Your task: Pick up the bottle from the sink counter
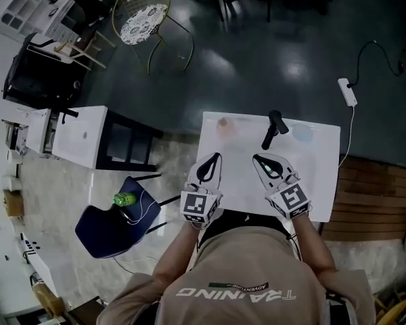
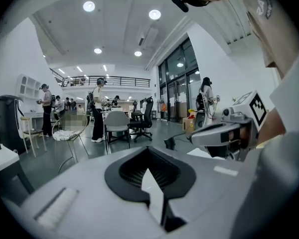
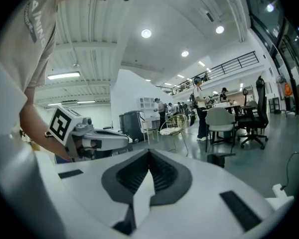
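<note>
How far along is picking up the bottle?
Nothing looks done yet. The left claw and right claw are both shut and empty, held over the white table. No bottle is in either claw, and I can't spot one for sure. Left to do: reach the bottle, grip it and lift it.

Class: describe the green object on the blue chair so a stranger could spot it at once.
From the white table before the person, look to the person's left for the dark blue chair on pale floor. On its seat lies the green object, perhaps a bottle, beside a thin white cable; nothing else nearby is bright green.
</note>
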